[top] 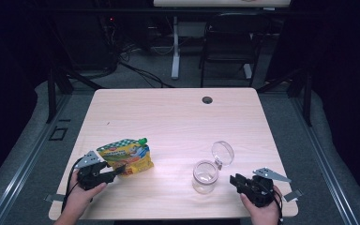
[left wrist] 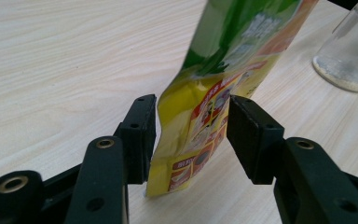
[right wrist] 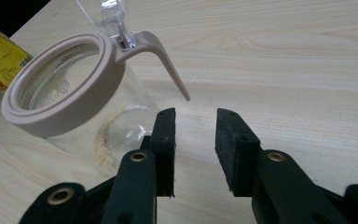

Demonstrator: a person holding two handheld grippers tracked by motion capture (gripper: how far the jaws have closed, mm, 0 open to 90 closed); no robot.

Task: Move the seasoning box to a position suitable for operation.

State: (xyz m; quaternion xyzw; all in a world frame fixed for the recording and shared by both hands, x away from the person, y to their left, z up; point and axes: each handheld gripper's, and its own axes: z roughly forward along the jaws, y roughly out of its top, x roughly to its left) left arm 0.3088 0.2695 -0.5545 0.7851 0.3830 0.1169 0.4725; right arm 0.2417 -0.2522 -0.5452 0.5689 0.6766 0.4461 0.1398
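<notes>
Over on the left of the table (top: pixel 168 112), the left gripper (left wrist: pixel 193 135) has its jaws around a snack pouch (left wrist: pixel 214 93), partly closed (left pad touching, right not quite). Right gripper (right wrist: pixel 195 149) sits half-open and empty beside the open jar (right wrist: pixel 70 98), probably ready to steady it for filling.

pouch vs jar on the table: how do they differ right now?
Material: the spouted pouch is opaque, printed yellow and green; the glass jar is clear, with only a pale residue at the bottom.
Closure: the pouch has a green cap on; the jar's hinged lid is flipped open.
Grippers: the pouch sits between the left gripper jaws; the jar lies left of the right gripper, outside its jaws.
Both stand on the table.
</notes>
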